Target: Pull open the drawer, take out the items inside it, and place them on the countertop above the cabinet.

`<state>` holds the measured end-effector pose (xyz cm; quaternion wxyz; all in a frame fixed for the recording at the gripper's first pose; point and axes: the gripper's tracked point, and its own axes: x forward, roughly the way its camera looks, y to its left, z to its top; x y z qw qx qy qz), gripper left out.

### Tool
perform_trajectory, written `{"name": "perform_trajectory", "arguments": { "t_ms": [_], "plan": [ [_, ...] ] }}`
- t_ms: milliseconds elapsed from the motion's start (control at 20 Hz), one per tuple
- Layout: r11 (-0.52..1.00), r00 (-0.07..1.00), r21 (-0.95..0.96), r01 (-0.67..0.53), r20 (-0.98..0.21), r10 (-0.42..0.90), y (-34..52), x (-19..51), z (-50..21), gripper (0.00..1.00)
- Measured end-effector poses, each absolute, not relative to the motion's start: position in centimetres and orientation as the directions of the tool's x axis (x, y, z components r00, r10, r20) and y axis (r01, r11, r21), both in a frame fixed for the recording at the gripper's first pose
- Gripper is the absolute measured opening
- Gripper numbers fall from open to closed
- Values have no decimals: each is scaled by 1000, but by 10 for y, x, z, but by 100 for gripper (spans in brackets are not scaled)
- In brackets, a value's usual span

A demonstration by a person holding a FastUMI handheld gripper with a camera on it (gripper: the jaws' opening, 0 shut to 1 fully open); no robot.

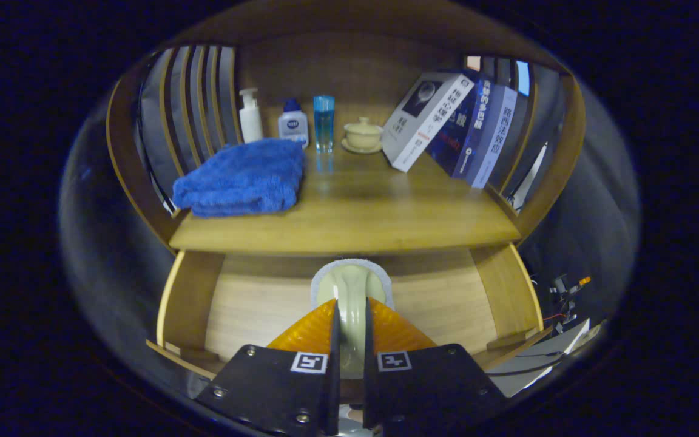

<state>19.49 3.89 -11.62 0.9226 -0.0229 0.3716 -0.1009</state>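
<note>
The wooden drawer [252,315] stands pulled open below the countertop [374,212]. My gripper [351,309] hovers over the drawer and is shut on the handle of a pale brush [352,285]. The brush's rounded head, rimmed in white, points forward just beyond the fingertips, close under the countertop's front edge. The handle runs back between the two fingers. What I can see of the drawer floor on both sides of the brush is bare wood; the fingers hide its nearest part.
On the countertop lie a folded blue towel [240,177] at the left, a white pump bottle [250,115], a small blue-capped bottle [293,124], a blue glass [324,122], a lidded cup on a saucer [362,135], and leaning books [452,124] at the right. Slatted side walls flank the shelf.
</note>
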Motion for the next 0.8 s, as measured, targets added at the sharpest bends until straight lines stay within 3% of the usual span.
{"name": "perform_trajectory", "arguments": {
  "t_ms": [400,800],
  "plan": [
    [983,833,-79,164,-523,-181,36,277,-63,16],
    [985,838,-87,148,-517,-171,24,324,-80,16]
  ]
}}
